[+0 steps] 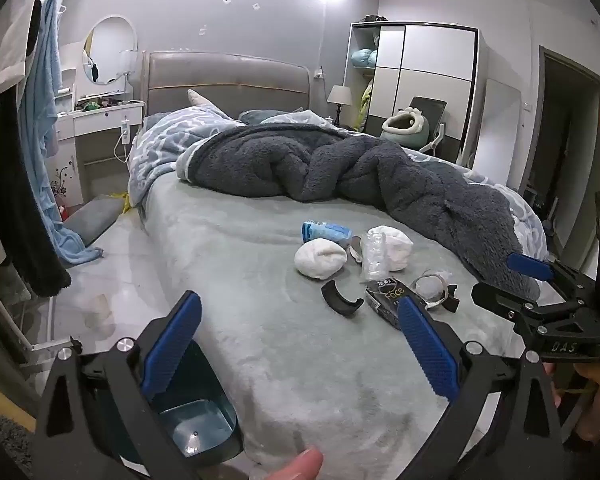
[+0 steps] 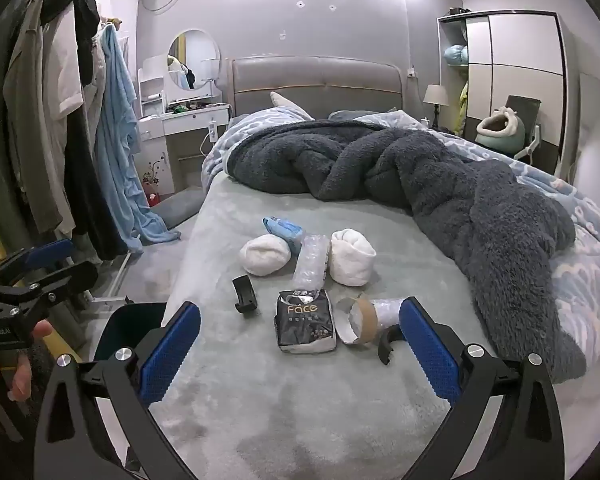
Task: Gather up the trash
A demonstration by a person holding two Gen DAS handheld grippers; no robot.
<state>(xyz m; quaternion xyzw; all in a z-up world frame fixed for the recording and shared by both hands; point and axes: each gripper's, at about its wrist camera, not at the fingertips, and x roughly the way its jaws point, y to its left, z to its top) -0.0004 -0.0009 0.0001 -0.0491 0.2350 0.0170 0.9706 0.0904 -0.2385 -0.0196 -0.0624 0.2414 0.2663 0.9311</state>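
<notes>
Trash lies on the grey bed sheet (image 2: 300, 400): a black "Face" tissue pack (image 2: 305, 322), a cardboard tape roll (image 2: 360, 318), two white wads (image 2: 265, 255) (image 2: 352, 257), a clear plastic wrapper (image 2: 310, 260), a blue packet (image 2: 282, 227) and two curved black plastic pieces (image 2: 245, 294) (image 2: 386, 344). The same pile shows in the left wrist view, with the tissue pack (image 1: 384, 300). My left gripper (image 1: 298, 340) is open and empty, short of the pile. My right gripper (image 2: 300, 344) is open and empty, just before the tissue pack. A dark blue bin (image 1: 196, 424) stands beside the bed.
A dark grey fleece blanket (image 2: 440, 184) is bunched across the bed behind and right of the trash. Clothes hang on a rack (image 2: 60, 100) at the left. A dressing table (image 2: 188, 120) and a wardrobe (image 2: 520, 72) stand by the far wall.
</notes>
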